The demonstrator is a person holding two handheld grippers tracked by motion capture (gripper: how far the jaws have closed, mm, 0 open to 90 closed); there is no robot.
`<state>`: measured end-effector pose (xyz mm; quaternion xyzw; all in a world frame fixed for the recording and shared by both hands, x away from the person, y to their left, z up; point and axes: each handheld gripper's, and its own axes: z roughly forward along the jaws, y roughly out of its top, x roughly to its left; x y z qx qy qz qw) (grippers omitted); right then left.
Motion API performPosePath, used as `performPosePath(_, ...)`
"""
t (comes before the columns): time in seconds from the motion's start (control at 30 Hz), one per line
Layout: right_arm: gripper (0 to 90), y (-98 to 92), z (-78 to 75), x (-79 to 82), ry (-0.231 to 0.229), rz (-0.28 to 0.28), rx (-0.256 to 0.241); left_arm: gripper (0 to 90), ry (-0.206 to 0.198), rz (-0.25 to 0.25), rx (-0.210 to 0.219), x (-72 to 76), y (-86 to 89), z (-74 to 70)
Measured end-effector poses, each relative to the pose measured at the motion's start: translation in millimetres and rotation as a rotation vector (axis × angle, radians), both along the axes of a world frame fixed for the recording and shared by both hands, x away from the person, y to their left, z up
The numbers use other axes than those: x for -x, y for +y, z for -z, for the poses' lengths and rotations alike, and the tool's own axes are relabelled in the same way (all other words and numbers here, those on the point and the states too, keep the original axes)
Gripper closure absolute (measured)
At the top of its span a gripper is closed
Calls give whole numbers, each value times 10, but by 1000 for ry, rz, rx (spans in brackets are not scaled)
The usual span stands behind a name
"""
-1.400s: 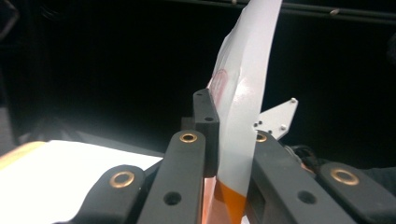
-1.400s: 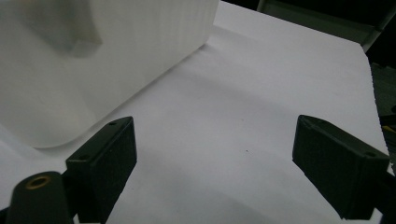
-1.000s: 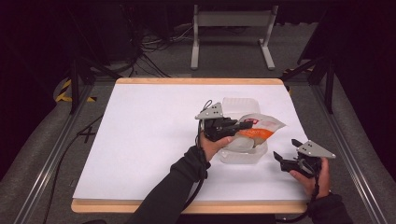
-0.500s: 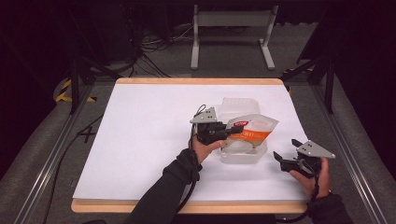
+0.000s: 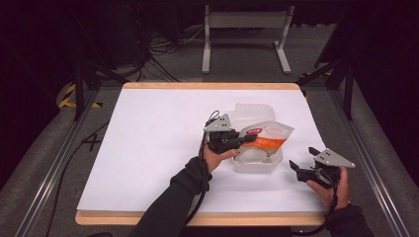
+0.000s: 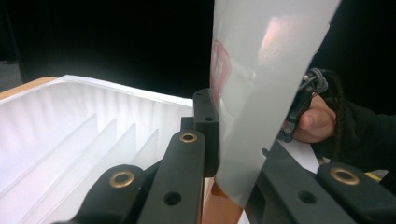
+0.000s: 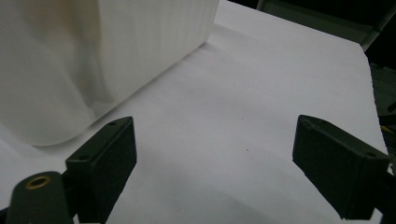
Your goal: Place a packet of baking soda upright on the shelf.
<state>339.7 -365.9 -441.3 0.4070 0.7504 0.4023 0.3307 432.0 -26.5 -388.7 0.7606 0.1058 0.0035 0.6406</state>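
Step in hand, as judged from the layout: lowering a flat white-and-orange plastic pouch [image 5: 264, 137] into a clear ribbed plastic container [image 5: 257, 162] on the white table cover [image 5: 148, 148].

Left gripper [image 5: 236, 141]: jaws closed on the near edge of the pouch. In the left gripper view the pouch sheet [image 6: 261, 88] passes upright between the two black jaws and is pinched there, with the ribbed container wall [image 6: 70, 130] below and to the side. From the high view, pouch held over the container, right of table centre; contact between pouch and container floor cannot be told.

Right gripper [image 5: 305, 165]: jaws spread wide, nothing between them, resting near the container's right side, just above the table cover. In the right gripper view the open jaws frame bare cover, with the container wall [image 7: 154, 37] ahead and to one side.

To perform the step well (judgement):
- Keep the pinch on the pouch edge firm; thin film slips easily.
- Align the pouch's long side with the container's long side before lowering.
- Lower slowly, bottom of the pouch first, to avoid catching the rim.
- Steady the container with the right gripper if needed; a light container may slide or tip under a sideways push.
- Release only once the pouch rests inside the walls.
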Motion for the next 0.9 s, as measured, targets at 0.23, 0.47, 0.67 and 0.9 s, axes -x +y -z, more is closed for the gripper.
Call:
performPosePath(0.23, 144, 0, -1, 2, 0, 0, 0, 896, -21, -7, -28, 24, -12, -42)
performPosePath(0.47, 148, -8, -9, 1, 0, 5, -8, 894, -66, -20, -89, 72, -34, -144)
performPosePath(0.67, 149, 7, -14, 2, 5, 5, 5, 890, -114, -30, -148, 114, -41, -249)
performPosePath(0.9, 150, 16, -18, 3, 12, 1, 8, 876, -146, -39, -179, 144, -17, -358)
